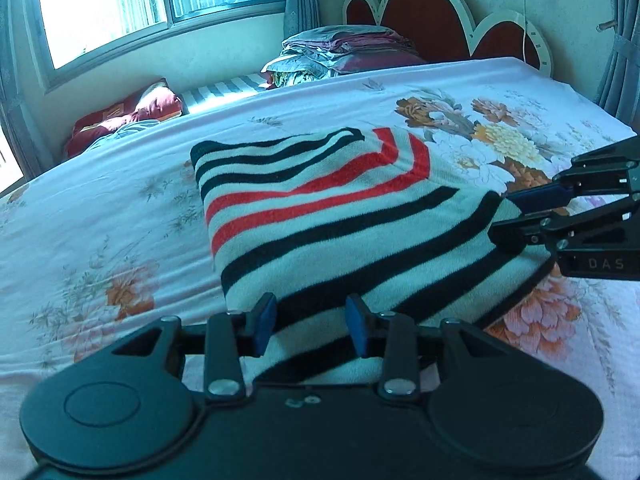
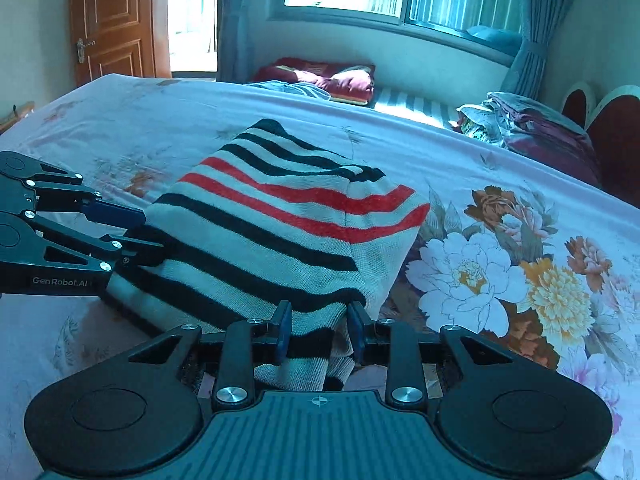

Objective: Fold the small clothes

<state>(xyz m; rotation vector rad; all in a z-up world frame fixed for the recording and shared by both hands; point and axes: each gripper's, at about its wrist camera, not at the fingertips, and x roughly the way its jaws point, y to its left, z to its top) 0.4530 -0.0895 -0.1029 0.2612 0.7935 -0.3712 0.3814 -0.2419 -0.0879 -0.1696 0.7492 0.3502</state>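
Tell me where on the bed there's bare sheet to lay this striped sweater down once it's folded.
Bare floral sheet lies between the striped sweater and the red pillow, and again between the sweater and the headboard. It is crowded at the folded bedding stack and along the sweater's near edge, where the left tongs and right tongs straddle it.

Daylight enters through the window (image 1: pixel 120 4), which is overexposed to white in both views. A cool blue cast covers each frame. Fisheye distortion bends the bed (image 2: pixel 140 120) edges; corners vignette dark. Focus is soft throughout, with shadows faint and diffuse.
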